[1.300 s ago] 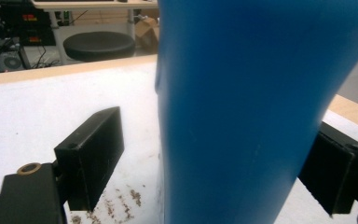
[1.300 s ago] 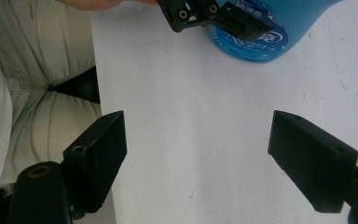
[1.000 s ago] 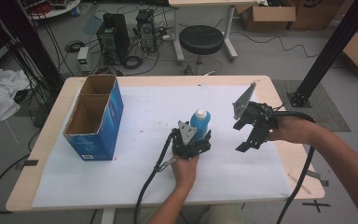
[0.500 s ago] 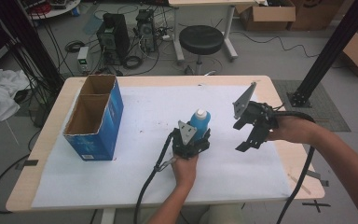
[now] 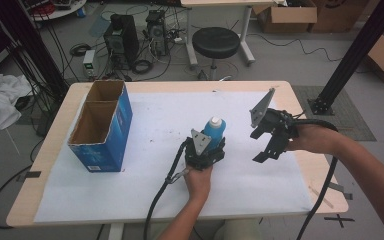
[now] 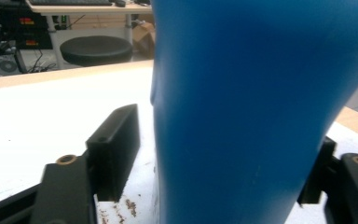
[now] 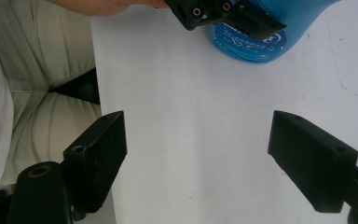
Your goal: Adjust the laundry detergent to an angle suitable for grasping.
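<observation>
A blue bottle with a white cap stands upright near the middle of the paper-covered table. My left gripper reaches around its lower body from the near side. In the left gripper view the bottle stands between the jaws, which have just been closing. The right pad is at its side, and a thin gap shows at the left pad. My right gripper hovers to the right of the bottle, open and empty. Its view looks down past its jaws at white paper, with the bottle's base at the top.
An open-topped blue cardboard box stands at the table's left side. White paper covers most of the wooden table. A black stool and computer gear sit on the floor beyond the far edge. Cables trail off the near edge.
The left gripper's jaws have drawn in around the bottle. Both hands and the bottle stay where they were.
</observation>
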